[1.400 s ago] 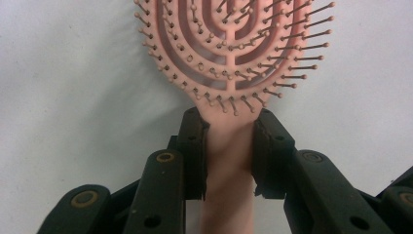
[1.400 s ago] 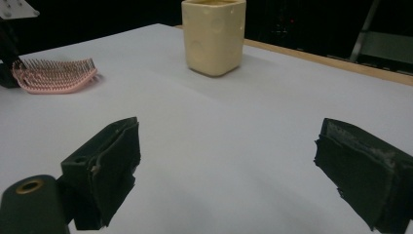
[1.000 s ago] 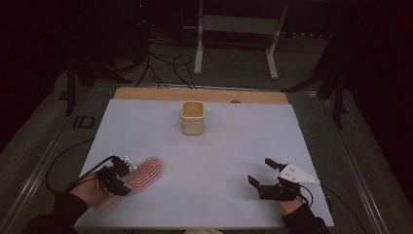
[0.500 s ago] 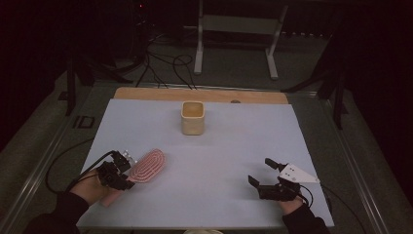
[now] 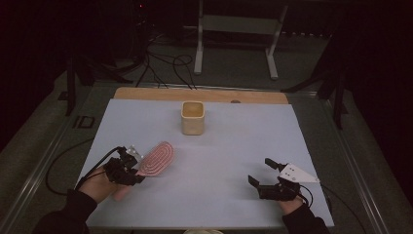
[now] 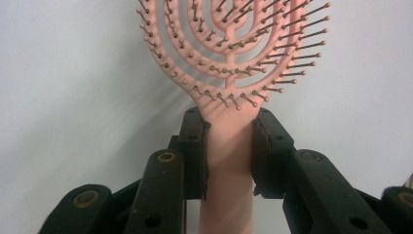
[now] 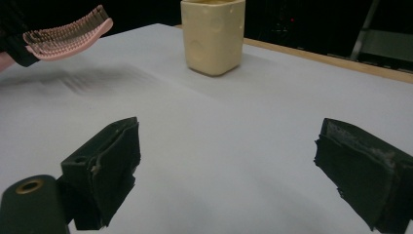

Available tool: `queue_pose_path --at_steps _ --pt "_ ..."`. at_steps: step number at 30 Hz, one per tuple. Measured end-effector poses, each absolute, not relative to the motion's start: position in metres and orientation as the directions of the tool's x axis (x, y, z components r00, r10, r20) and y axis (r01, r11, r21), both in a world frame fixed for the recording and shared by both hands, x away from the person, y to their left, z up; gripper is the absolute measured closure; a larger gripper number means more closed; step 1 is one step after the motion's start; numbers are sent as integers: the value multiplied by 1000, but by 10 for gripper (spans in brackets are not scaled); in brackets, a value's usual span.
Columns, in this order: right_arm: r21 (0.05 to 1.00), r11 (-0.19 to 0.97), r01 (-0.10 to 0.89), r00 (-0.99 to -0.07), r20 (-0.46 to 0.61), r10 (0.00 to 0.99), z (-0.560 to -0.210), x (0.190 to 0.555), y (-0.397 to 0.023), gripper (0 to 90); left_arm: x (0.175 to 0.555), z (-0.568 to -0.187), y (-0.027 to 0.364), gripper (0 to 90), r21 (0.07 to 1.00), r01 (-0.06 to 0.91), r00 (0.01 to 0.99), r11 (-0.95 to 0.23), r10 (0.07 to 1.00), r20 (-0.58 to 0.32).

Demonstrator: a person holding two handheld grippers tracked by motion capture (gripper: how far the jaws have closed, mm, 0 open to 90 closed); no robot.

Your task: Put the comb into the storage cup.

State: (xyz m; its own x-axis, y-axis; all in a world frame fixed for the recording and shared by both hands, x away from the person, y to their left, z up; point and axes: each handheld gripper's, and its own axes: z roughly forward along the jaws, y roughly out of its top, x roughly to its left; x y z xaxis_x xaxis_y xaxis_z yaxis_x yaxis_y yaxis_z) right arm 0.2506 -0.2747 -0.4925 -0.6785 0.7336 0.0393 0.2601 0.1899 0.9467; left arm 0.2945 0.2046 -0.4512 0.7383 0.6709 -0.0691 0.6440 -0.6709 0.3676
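A pink hairbrush (image 5: 157, 158) with an oval, bristled head is lifted off the white table at the near left. My left gripper (image 5: 132, 168) is shut on its handle just below the head; in the left gripper view the pads (image 6: 195, 146) press both sides of the hairbrush (image 6: 229, 63) handle. A cream square cup (image 5: 193, 117) stands upright toward the far middle of the table. My right gripper (image 5: 263, 171) rests low at the near right, jaws wide apart with nothing between them. In the right gripper view, the cup (image 7: 213, 35) stands ahead and the raised hairbrush (image 7: 65, 35) hangs at upper left.
The white table top (image 5: 234, 146) has a wooden strip (image 5: 199, 95) along its far edge. Cables (image 5: 160, 63) and a metal stand (image 5: 236, 29) lie on the dark floor beyond. A cable (image 5: 61, 168) trails off the left edge from my left gripper.
My left gripper has lifted the hairbrush off the table and carried it a little forward and right. The right gripper has stayed where it was.
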Motion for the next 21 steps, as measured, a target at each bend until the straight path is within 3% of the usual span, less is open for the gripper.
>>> queue_pose_path --at_steps 21 --pt "947 185 261 -675 42 736 -493 251 -276 90 303 -445 178 710 541 594 742 -596 665 -82"
